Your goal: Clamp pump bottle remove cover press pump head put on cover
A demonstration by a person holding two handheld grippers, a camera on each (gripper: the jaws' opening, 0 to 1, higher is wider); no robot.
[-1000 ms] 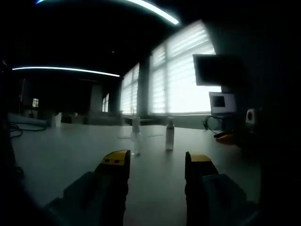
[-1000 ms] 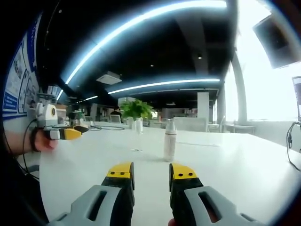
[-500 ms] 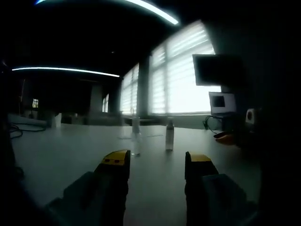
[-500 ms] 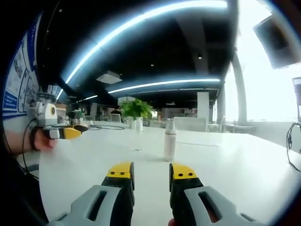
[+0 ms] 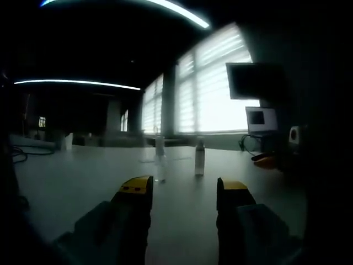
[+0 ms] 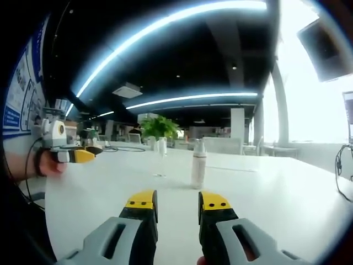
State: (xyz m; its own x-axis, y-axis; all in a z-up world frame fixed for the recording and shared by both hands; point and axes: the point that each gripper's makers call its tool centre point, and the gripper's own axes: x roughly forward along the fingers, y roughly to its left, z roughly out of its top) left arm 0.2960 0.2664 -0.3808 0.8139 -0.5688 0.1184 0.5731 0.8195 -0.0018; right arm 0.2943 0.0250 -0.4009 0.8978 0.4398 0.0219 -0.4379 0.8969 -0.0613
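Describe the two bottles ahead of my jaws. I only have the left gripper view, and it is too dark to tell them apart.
Observer: In the right gripper view the pump bottle is opaque and pale. It stands upright on the white table, and its cover appears to be on.
Operator: Give me the other one.
Observer: The second bottle is clear and slimmer. It stands apart from the pump bottle, farther from the right gripper.
Operator: Report that gripper's jaws.
Observer: They are open with nothing between them, and they are short of the pump bottle.
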